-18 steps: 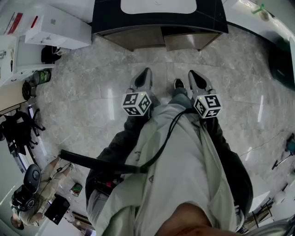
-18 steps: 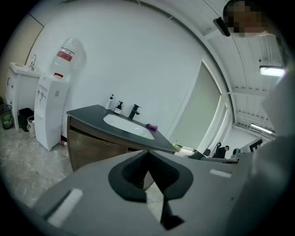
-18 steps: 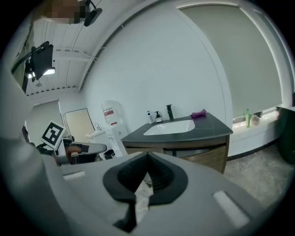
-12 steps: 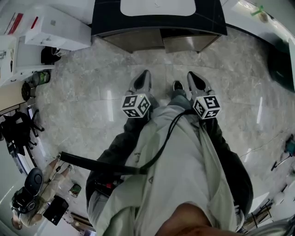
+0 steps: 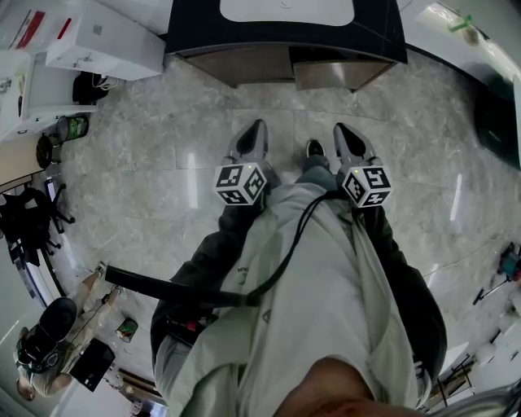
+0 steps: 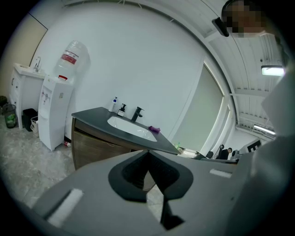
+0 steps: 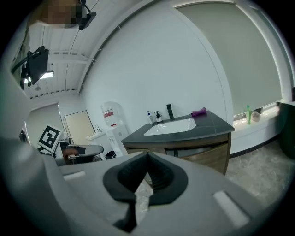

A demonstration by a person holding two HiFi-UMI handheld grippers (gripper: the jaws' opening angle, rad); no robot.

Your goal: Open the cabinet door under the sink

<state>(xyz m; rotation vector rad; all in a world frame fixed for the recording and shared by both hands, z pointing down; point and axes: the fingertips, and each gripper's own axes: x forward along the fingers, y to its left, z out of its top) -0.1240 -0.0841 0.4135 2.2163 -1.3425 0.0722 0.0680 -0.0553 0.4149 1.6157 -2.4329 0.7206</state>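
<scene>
The sink cabinet point(image 5: 236, 72) stands at the top of the head view, with wood-coloured doors under a dark countertop and a white basin point(image 5: 286, 10). Its right-hand door point(image 5: 338, 75) seems to stand a little out from the front, with a dark gap above it. Both grippers hover over the marble floor, well short of the cabinet. My left gripper point(image 5: 254, 134) is shut and empty. My right gripper point(image 5: 346, 137) is shut and empty too. The cabinet point(image 6: 92, 147) lies ahead in the left gripper view, beyond the shut left gripper point(image 6: 147, 154). In the right gripper view the cabinet point(image 7: 207, 156) stands past the right gripper point(image 7: 147, 156).
A white water dispenser point(image 6: 60, 106) stands left of the cabinet, and white boxes point(image 5: 106, 49) and a small bin point(image 5: 73, 129) lie at the upper left. Soap bottles point(image 6: 115, 105), a black faucet point(image 6: 136, 113) and a purple item point(image 6: 154, 130) sit on the countertop. Another person point(image 5: 49, 342) crouches at the lower left.
Both grippers keep their place and stay shut. The head view has shifted slightly, so the cabinet and boxes sit a little differently in the picture.
</scene>
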